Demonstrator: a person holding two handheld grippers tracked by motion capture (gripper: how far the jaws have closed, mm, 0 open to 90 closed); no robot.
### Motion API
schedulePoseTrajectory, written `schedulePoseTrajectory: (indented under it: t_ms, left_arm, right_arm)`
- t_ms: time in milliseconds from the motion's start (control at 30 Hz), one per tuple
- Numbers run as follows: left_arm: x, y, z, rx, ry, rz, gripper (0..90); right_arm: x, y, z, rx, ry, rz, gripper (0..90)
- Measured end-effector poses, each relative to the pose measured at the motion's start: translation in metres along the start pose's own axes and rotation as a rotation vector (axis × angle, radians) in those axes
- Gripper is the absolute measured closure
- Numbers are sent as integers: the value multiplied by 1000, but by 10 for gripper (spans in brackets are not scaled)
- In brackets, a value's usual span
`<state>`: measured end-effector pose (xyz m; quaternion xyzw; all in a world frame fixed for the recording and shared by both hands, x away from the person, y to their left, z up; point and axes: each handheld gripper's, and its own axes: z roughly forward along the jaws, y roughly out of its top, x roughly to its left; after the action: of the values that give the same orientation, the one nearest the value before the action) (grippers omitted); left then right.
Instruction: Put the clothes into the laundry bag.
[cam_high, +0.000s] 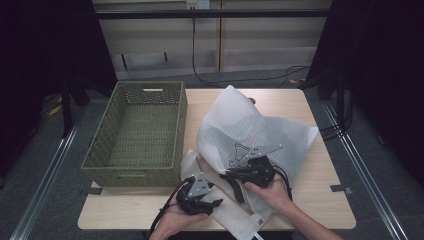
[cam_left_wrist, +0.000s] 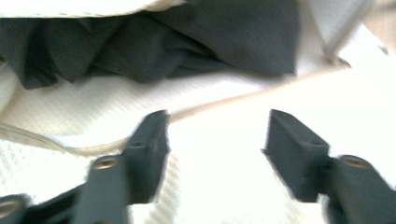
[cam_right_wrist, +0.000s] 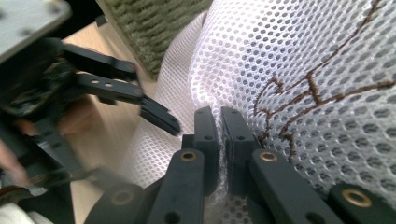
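White mesh laundry bag (cam_high: 250, 131) sits on the wooden counter (cam_high: 315, 197), just right of the green woven basket (cam_high: 137, 135); part of it is lifted into a peak, the rest spreads flat toward the near edge. Right hand-held gripper (cam_high: 231, 175) is clenched on a fold of the mesh; in the right gripper view the jaws are almost together w/ netting pinched between them, beside brown embroidered lines (cam_right_wrist: 299, 100) whose motif is cut off by the frame. Left hand-held gripper (cam_high: 216, 203) is released, jaws apart, nothing between the pads; it hovers just over the bag's lower flat part near the front counter edge. Left gripper view is blurred: dark fabric (cam_left_wrist: 163, 46) shows inside or under the white mesh, can't tell what it is or whether it's fully in the bag. A beige trim line (cam_left_wrist: 224, 100) runs across there, prob. the bag's edging, hard to confirm. Basket interior looks bare from the high view, near wall hides the front floor strip. Both hands cut off at bottom of the high view.
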<state>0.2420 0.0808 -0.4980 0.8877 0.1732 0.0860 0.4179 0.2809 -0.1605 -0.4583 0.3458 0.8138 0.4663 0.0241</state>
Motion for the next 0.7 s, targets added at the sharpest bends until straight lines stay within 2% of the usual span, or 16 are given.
schedulePoseTrajectory:
  t_ms: [33, 67, 100, 133, 167, 200, 267, 333, 367, 400, 467, 500, 567, 600, 667, 700]
  left_arm:
    - [-2, -2, -1, -2, -12, -8, 291]
    - [-2, -4, -2, 16, -25, 4, 258]
    - [-4, -6, 0, 8, -37, -7, 183]
    - [-4, -7, -1, 33, -24, -8, 154]
    - [-5, -9, 2, 15, -29, -18, 154]
    - [-6, -8, 2, 58, -28, -7, 130]
    - [-6, -6, 5, 71, -25, -13, 125]
    - [-5, -3, 8, 58, -37, -24, 196]
    - [-3, 0, 8, 69, -38, -11, 275]
    - [-3, 3, 10, 63, -36, -16, 383]
    - [-2, 8, 15, 54, -47, 5, 523]
    - [-2, 10, 19, 36, -42, -5, 647]
    - [-2, 14, 25, 42, -30, 1, 809]
    - [-4, 17, 29, 30, -29, -2, 833]
    - [-7, 23, 33, 23, -54, 6, 846]
    - [-9, 26, 33, 13, -81, 14, 850]
  right_arm:
    - [0, 0, 0, 1, -2, 5, 867]
    - [-1, 0, 0, 1, -1, 6, 867]
    - [-3, -1, 0, 3, -6, 4, 867]
    - [-3, -1, 0, 6, -5, 4, 868]
    - [-3, -1, 0, 6, -5, 4, 868]
    - [-3, -1, 0, 8, -9, 6, 867]
    - [-4, -2, 0, 12, -15, -1, 867]
    - [-5, -2, 0, 19, -26, -10, 867]
    - [-6, -2, 1, 23, -31, -12, 867]
    - [-7, -3, 1, 25, -32, -12, 867]
    - [-8, -2, 1, 31, -36, -7, 867]
    - [-7, -2, 1, 31, -35, -5, 866]
    - [-6, -2, 2, 32, -43, -7, 866]
    - [-6, -1, 3, 34, -46, -9, 867]
    - [-7, 0, 6, 42, -63, -14, 867]
    - [-8, 0, 8, 49, -67, -18, 868]
